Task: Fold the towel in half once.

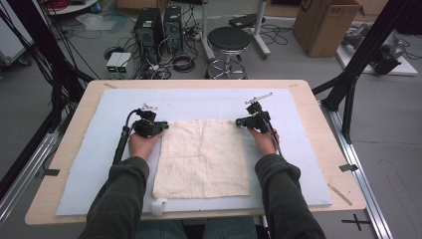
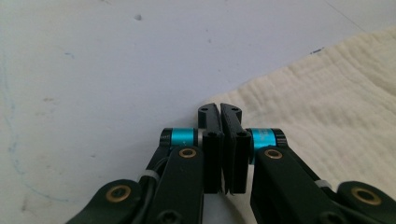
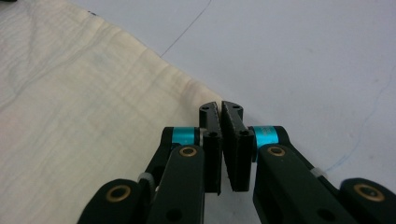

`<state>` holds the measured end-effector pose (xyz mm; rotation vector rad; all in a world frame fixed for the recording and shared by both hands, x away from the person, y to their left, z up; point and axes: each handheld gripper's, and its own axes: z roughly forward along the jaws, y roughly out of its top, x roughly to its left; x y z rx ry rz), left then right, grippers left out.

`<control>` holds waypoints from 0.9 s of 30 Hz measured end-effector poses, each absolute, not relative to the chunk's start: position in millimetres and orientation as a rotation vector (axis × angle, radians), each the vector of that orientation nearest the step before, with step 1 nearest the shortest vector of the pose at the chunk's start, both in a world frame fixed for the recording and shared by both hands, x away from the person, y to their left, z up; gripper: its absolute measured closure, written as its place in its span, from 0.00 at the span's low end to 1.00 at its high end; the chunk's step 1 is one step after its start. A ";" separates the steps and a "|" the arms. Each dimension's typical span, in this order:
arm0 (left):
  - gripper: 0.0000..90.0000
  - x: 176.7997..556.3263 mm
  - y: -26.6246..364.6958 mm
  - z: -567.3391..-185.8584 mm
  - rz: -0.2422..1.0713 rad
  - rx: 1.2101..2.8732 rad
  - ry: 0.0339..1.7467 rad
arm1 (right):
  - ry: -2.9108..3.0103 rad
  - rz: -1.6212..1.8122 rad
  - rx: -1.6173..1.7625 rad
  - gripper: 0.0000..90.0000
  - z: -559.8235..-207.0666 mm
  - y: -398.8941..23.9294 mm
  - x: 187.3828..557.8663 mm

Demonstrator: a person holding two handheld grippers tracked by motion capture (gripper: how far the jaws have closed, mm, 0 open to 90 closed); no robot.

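High view, grippers (image 1: 161,127) (image 1: 238,121) pinching cloth (image 1: 201,159) corners

Left gripper (image 1: 160,126): held in the left hand (image 1: 143,145), forearm entering from the bottom of the high view, jaws pointing inward toward the right, pressed together. Right gripper (image 1: 240,121): held in the right hand (image 1: 263,140), forearm likewise extended forward, jaws pointing inward toward the left, closed tip to tip

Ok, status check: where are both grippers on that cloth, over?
Left gripper shut on cloth, far left corner. Right gripper shut on far right corner. Cloth flat on white mat. Nothing in the way.
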<state>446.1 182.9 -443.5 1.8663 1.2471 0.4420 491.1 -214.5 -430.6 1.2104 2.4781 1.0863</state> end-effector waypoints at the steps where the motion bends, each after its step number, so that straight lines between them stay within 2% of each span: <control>1: 0.97 445.9 184.9 -441.4 0.448 1.857 1.240 | 2.470 1.096 1.209 0.97 -428.9 -214.3 491.3; 16: 0.97 438.0 196.0 -422.5 0.470 1.800 1.147 | 2.414 1.263 1.177 0.97 -409.9 -228.6 485.7; 27: 0.97 419.8 188.7 -404.4 0.479 1.862 1.041 | 2.449 1.325 1.022 0.97 -389.7 -225.2 463.0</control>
